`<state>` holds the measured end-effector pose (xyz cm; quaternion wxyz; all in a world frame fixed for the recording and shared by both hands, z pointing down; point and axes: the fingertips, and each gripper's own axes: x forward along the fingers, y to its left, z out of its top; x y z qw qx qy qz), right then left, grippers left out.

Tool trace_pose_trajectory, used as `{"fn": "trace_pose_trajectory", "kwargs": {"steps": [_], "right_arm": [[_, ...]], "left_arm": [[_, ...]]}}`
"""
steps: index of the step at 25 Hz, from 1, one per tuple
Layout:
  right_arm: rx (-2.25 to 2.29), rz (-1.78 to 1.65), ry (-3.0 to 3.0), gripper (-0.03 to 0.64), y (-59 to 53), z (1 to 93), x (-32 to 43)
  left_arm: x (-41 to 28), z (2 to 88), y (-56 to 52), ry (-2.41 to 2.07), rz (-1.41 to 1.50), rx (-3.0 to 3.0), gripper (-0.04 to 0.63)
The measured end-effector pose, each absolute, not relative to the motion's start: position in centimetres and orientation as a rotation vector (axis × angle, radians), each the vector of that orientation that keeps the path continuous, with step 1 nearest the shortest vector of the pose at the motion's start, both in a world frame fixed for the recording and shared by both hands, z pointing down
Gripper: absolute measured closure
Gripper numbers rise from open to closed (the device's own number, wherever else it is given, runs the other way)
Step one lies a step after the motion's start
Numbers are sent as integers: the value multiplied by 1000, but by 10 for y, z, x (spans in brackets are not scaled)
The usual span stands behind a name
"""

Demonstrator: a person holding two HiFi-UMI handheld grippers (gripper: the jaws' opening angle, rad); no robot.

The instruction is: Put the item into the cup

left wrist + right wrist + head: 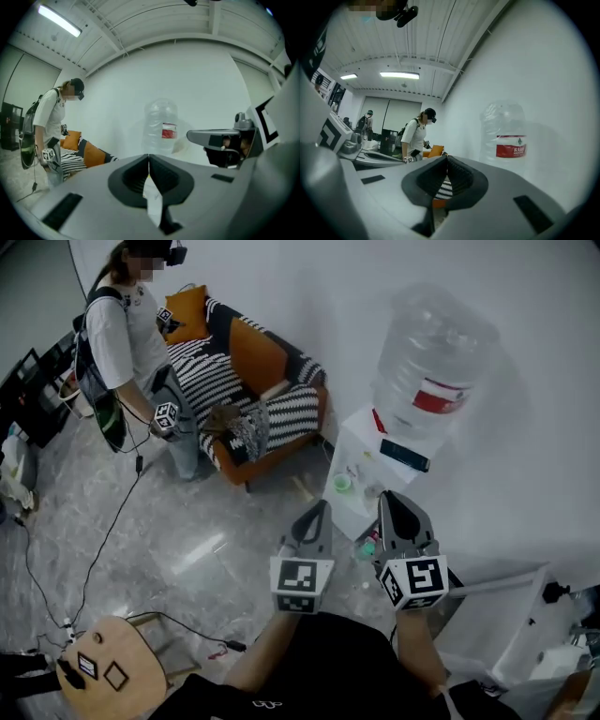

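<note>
Approach step. Left gripper (319,512) and right gripper (392,502) both empty, jaws pressed together, near water dispenser (359,448). Next: open 1, find item.

The left tool (317,514) and the right tool (392,504) are held side by side, near each other, in front of the body and pointed forward. Both pairs of jaws are pressed together at the tips, with nothing gripped. Bare forearms (270,654) are extended behind them.
</note>
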<state>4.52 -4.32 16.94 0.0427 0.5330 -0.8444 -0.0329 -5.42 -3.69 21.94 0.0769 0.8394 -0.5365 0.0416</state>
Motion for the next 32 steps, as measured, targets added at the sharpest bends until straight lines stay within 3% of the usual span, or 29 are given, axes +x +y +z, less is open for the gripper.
{"fn": "trace_pose_trajectory", "kwargs": {"steps": [14,32], "right_arm": [[1666,-143,-2548,606,-62,171,59],[1554,47,-2525,606,-104,223,70]], "left_arm": [[-34,229,-65,-1552,192,2554,581],[-39,285,-85,-1542,348,2368,581]]}}
